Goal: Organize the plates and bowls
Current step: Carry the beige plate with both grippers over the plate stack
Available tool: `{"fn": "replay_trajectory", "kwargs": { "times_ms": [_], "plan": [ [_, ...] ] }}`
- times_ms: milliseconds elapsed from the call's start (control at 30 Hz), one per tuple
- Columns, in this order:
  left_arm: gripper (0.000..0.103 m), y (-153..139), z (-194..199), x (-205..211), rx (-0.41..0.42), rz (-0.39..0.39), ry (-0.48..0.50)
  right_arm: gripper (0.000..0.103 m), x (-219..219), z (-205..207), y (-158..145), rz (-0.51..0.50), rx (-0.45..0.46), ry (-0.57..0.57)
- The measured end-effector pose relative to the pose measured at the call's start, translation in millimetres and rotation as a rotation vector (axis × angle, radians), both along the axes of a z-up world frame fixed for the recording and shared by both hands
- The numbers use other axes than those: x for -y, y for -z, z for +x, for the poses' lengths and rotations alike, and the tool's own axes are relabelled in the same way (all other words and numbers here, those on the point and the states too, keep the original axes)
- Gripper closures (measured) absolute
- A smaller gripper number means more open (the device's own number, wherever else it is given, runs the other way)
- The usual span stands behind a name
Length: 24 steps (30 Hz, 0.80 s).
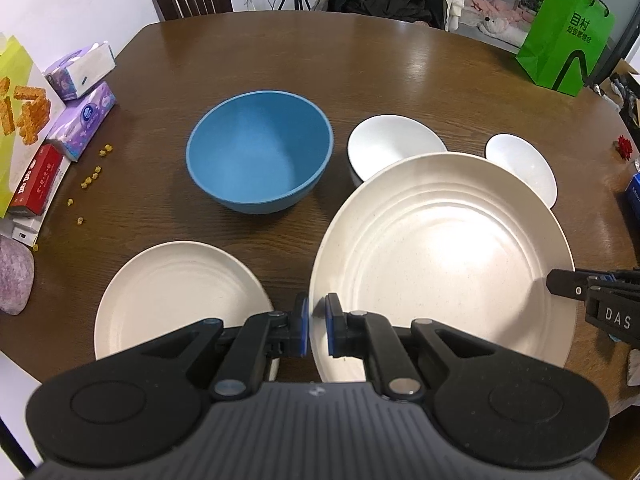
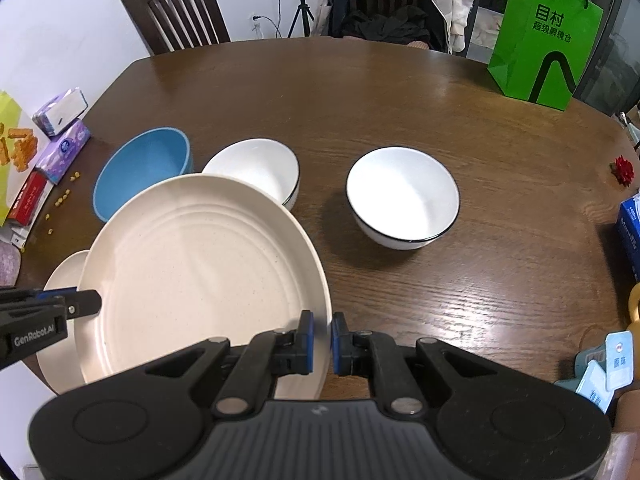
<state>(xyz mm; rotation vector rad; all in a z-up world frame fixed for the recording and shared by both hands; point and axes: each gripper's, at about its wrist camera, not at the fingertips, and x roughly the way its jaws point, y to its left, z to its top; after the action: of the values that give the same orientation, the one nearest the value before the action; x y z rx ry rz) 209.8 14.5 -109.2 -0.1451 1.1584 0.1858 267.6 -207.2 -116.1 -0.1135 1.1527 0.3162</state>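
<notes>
Left gripper (image 1: pixel 317 330) and right gripper (image 2: pixel 322 340), each clamped on opposite rims of the large cream plate (image 1: pixel 440 248), carry it apparently clear of the table; lower level, centred over the smaller cream plate (image 1: pixel 176 300), releasing together

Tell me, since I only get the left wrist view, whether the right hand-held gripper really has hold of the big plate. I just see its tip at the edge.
Observer: Yes. The right hand-held gripper is shut on the rim of the big plate, one pad inside and one outside.
Operator: And the white bowl half hidden behind the plate, is anything in it?
Observer: No. That white bowl is empty, with a thin dark line round its rim.
Operator: Does it touch the other one?
Observer: No. A strip of table shows between it and the other white bowl.
</notes>
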Motion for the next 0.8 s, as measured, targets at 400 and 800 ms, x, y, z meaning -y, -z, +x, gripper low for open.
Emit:
{"fn": "replay_trajectory", "kwargs": {
  "times_ms": [400,800],
  "plan": [
    [0.094,3.8,-7.3,-24.7,-0.002,-0.013,0.016,0.094,-20.3,-10.8,3.6,-0.004,-0.011,0.013],
    [0.094,2.2,-12.3,-54.3,-0.010,-0.014,0.008,0.094,-49.6,-12.3,4.6,-0.006,-0.019,0.006]
  ]
}}
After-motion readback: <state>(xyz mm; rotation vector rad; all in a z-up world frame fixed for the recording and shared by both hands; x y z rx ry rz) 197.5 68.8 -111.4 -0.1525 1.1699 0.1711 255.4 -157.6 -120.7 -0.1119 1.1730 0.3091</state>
